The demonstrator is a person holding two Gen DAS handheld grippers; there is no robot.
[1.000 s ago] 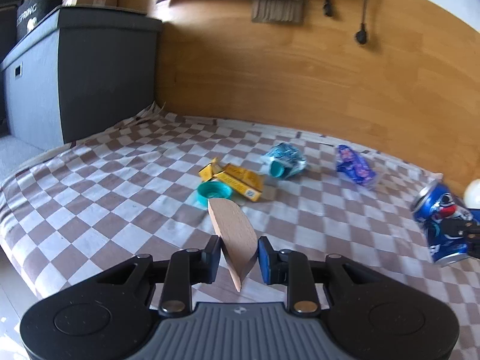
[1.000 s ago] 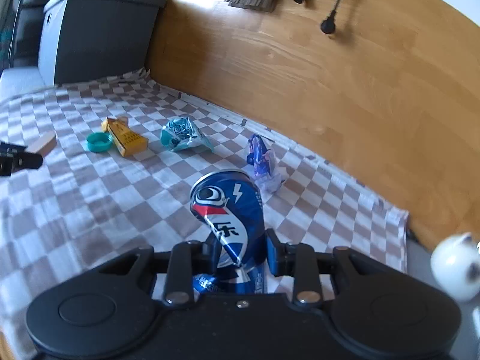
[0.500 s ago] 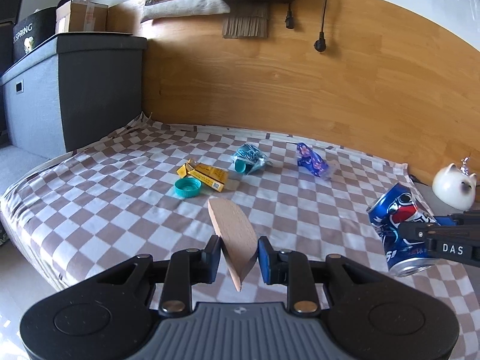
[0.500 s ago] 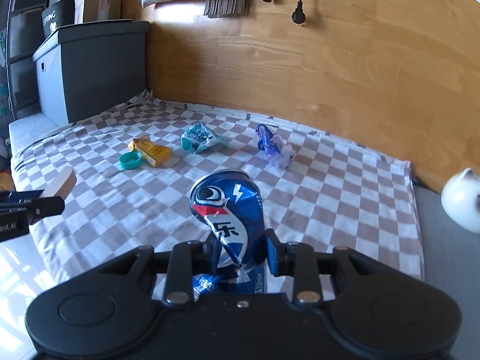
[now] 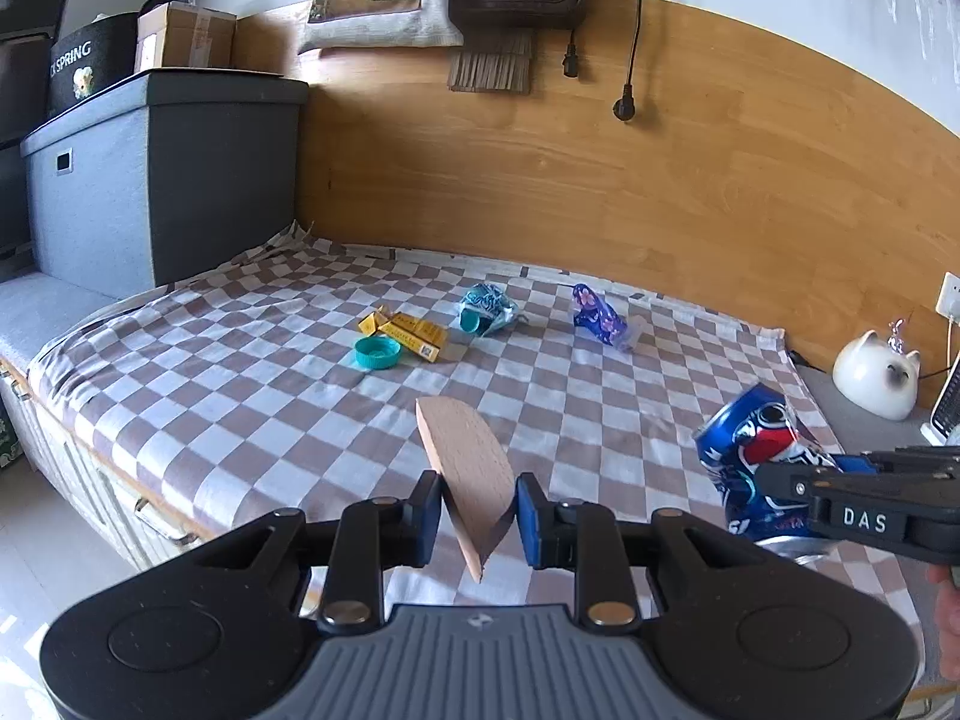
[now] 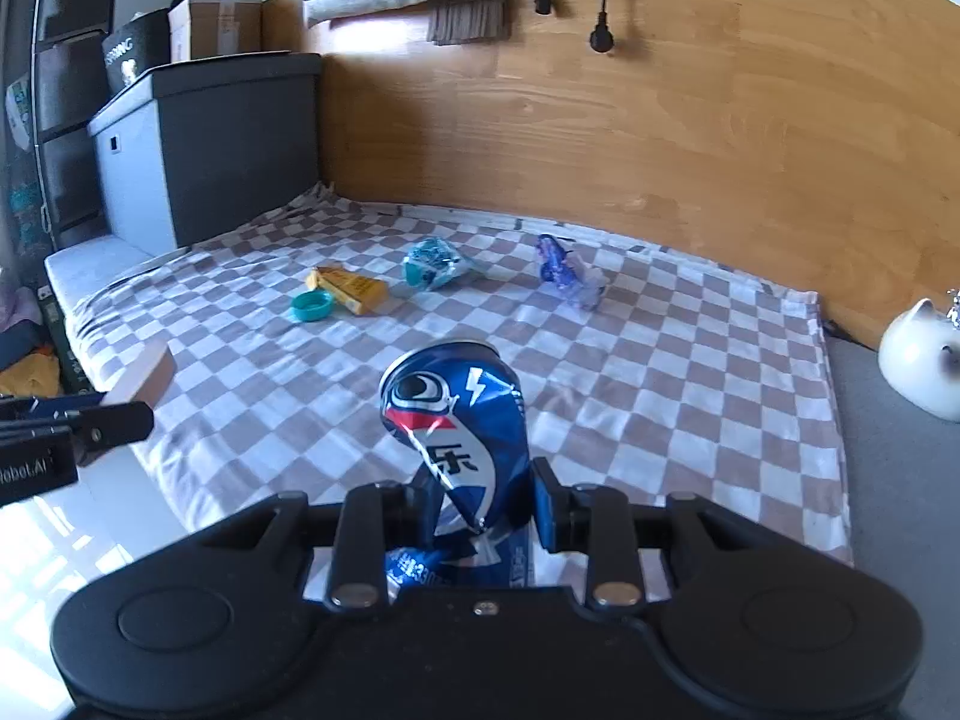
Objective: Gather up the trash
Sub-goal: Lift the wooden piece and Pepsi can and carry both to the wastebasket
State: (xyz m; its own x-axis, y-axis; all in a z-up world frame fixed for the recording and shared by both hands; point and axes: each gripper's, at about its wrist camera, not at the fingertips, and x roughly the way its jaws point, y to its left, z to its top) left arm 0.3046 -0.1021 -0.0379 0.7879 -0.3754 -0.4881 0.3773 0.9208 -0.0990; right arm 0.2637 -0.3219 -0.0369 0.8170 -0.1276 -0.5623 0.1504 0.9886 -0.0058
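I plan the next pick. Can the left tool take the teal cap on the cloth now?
Probably not yet. The path to the teal cap looks free, but the left tool is shut on a wooden piece, so it has no free grip.

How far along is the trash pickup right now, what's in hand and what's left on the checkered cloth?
No bin is in view, so nothing shows as disposed yet. In hand: the left gripper is shut on a wooden piece, and the right gripper is clamping a crushed blue can. Left on the cloth: the teal cap, yellow box, teal wrapper and purple wrapper.
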